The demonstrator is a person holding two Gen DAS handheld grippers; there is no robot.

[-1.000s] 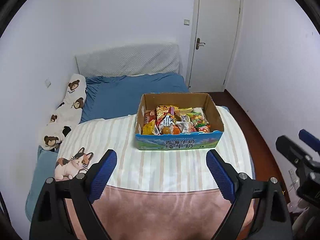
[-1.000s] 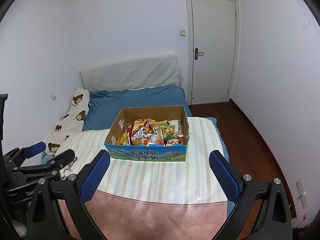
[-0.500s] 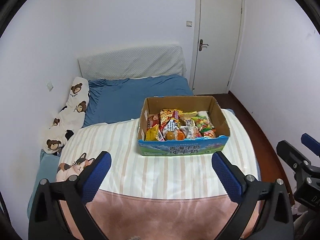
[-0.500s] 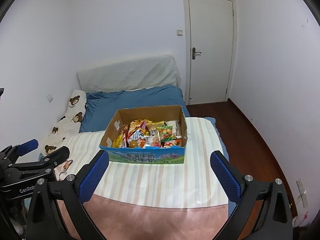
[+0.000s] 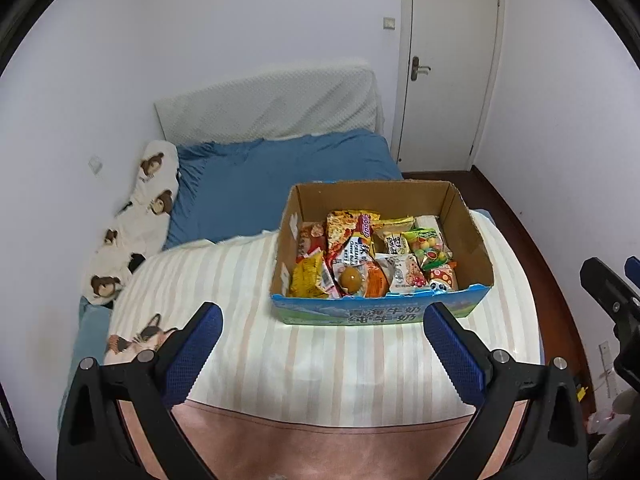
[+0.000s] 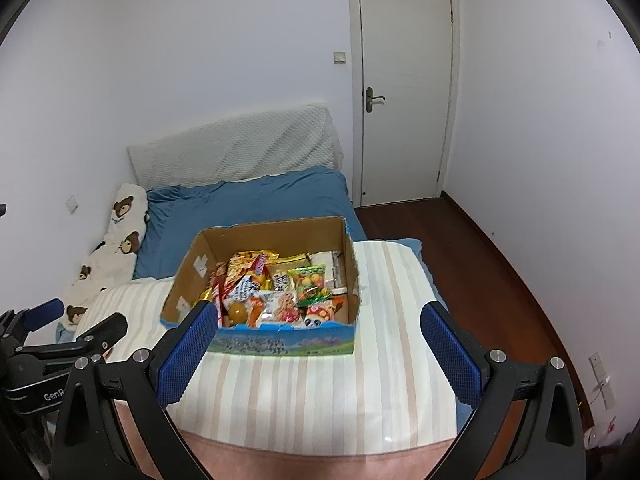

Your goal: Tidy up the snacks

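Bear pillow (image 5: pixel 132 220) along the wall. Left gripper (image 5: pixel 320 344) spread wide, jaws having just opened, nothing between. Box (image 5: pixel 380 312) of snacks (image 5: pixel 372 260) mid-bed (image 5: pixel 248 280) on striped blanket. Right gripper (image 6: pixel 316 344) released, empty. Door (image 6: pixel 404 92) far right.

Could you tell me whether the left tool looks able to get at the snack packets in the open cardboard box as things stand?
Probably yes. The left tool stands open and empty, the open cardboard box has no lid, and only bare striped blanket lies between. The colourful snack packets lie exposed.
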